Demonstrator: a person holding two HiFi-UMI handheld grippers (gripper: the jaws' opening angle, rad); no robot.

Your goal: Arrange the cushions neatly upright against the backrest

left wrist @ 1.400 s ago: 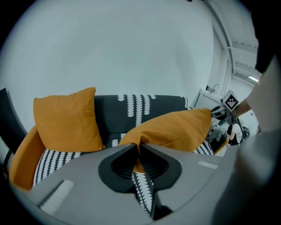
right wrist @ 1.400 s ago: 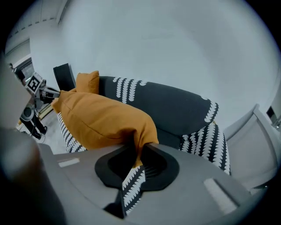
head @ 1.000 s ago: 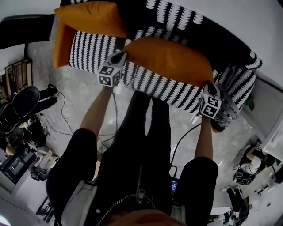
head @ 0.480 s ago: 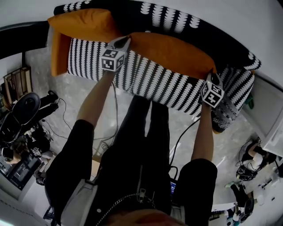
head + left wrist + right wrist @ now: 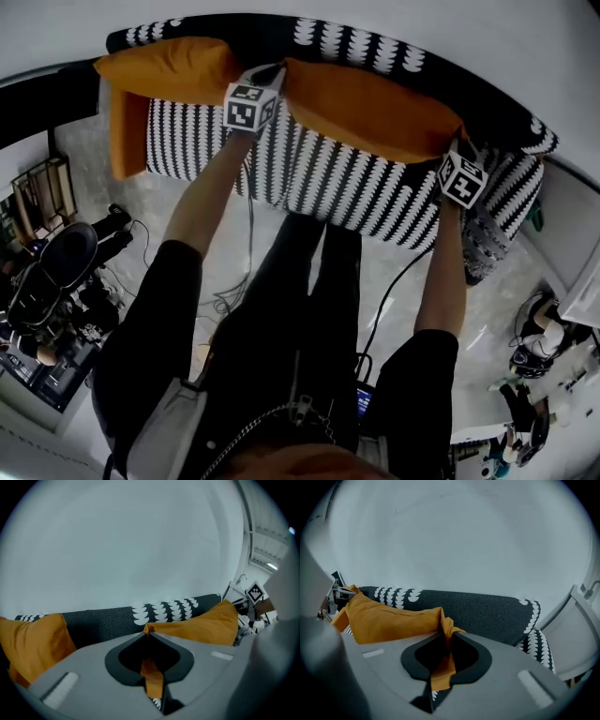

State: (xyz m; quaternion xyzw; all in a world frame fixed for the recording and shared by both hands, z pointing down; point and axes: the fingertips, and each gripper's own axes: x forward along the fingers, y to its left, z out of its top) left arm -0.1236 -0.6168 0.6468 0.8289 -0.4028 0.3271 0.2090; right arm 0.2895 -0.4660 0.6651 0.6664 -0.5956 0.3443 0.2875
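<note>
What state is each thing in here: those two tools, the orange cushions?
Left tool: shut on one corner of the held cushion.
Right tool: shut on its opposite corner.
Held cushion: gripped at both ends, stretched along the backrest.
Other cushion: resting left of it, touched by neither tool.

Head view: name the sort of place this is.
Probably a lab or studio mock-up of a living room, not a home: a patterned sofa with an orange cushion, loose cables, and equipment clutter along the edges.
</note>
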